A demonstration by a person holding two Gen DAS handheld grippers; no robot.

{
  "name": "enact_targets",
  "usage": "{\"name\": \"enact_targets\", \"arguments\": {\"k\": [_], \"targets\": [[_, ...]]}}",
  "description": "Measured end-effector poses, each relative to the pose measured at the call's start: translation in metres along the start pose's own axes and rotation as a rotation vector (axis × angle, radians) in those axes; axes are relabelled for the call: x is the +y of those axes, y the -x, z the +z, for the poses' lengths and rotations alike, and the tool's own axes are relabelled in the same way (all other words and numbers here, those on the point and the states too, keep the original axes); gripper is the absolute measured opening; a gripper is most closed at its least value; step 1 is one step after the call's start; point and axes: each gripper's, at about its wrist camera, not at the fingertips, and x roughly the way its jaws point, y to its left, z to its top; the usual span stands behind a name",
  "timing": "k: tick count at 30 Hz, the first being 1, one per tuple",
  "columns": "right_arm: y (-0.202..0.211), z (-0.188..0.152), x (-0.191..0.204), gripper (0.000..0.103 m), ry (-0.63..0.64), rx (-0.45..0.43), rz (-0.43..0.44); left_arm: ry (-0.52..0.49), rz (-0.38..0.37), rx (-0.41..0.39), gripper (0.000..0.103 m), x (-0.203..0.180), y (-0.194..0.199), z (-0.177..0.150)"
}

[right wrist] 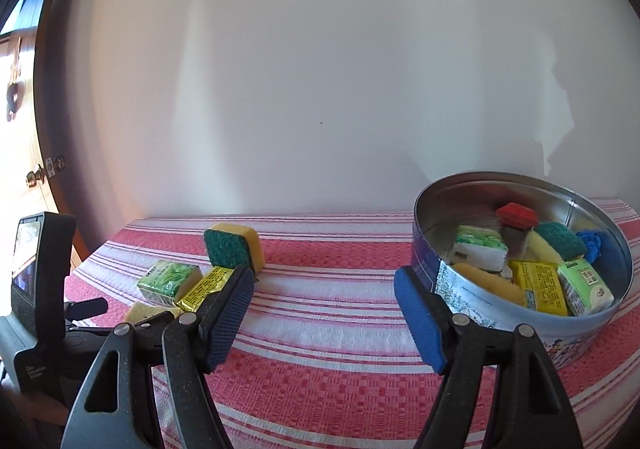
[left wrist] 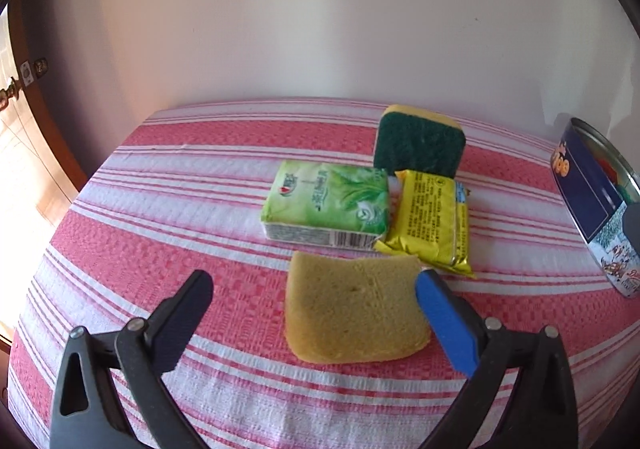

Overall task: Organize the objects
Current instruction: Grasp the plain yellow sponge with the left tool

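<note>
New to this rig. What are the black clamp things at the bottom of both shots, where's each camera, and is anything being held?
No robot arm here: a person holds a two-finger gripper in each hand, and each gripper carries a fisheye camera looking along its fingers.

Left wrist view: the left gripper is open above a striped cloth, with a tan sponge lying between its fingers, not gripped. Behind the sponge lie a green tissue pack, a yellow packet and a green-and-yellow scouring sponge standing on edge.

Right wrist view: the right gripper is open and empty. To its right stands a round tin already holding similar packs and sponges. The left gripper's body shows at the left edge.

Nothing is held.
</note>
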Motion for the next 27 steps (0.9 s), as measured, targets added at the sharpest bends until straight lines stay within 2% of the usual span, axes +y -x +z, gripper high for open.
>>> {"name": "enact_targets", "arguments": {"k": [2, 5, 7, 8, 9, 11, 13, 15, 16, 19, 23, 27], "targets": [[-0.004, 0.000, -0.002, 0.075, -0.015, 0.026, 0.018, 0.014, -0.007, 0.005, 0.103, 0.002, -0.001, 0.000], [-0.006, 0.000, -0.006, 0.075, -0.038, 0.045, 0.035, 0.050, -0.063, 0.038, 0.103, 0.006, -0.008, 0.000], [-0.006, 0.000, -0.005, 0.075, -0.038, 0.050, 0.038, 0.042, -0.121, 0.077, 0.099, 0.001, -0.015, -0.002], [-0.007, -0.001, -0.004, 0.075, -0.035, 0.056, 0.041, 0.024, -0.120, 0.080, 0.095, -0.006, -0.011, -0.004], [-0.008, -0.001, -0.003, 0.075, -0.033, 0.061, 0.042, -0.001, -0.135, 0.072, 0.084, -0.011, -0.009, -0.005], [-0.009, -0.001, -0.002, 0.075, -0.032, 0.072, 0.046, -0.031, -0.167, 0.060, 0.067, -0.017, -0.005, -0.006], [-0.009, -0.001, -0.003, 0.075, -0.036, 0.077, 0.046, -0.049, -0.193, 0.053, 0.055, -0.022, -0.002, -0.008], [-0.010, -0.002, -0.003, 0.075, -0.039, 0.083, 0.045, -0.046, -0.239, 0.042, 0.032, -0.023, 0.001, -0.009], [-0.011, -0.002, -0.003, 0.075, -0.038, 0.088, 0.046, -0.045, -0.258, 0.034, 0.029, -0.022, 0.003, -0.009], [-0.014, -0.002, -0.002, 0.075, -0.034, 0.114, 0.056, -0.041, -0.208, 0.017, 0.027, -0.020, 0.006, -0.010], [-0.027, -0.003, 0.005, 0.075, -0.028, 0.176, 0.106, 0.019, -0.193, -0.039, 0.027, -0.002, 0.019, -0.003], [-0.047, -0.002, 0.024, 0.075, -0.020, 0.232, 0.163, 0.047, -0.110, -0.091, 0.027, 0.012, 0.029, 0.002]]}}
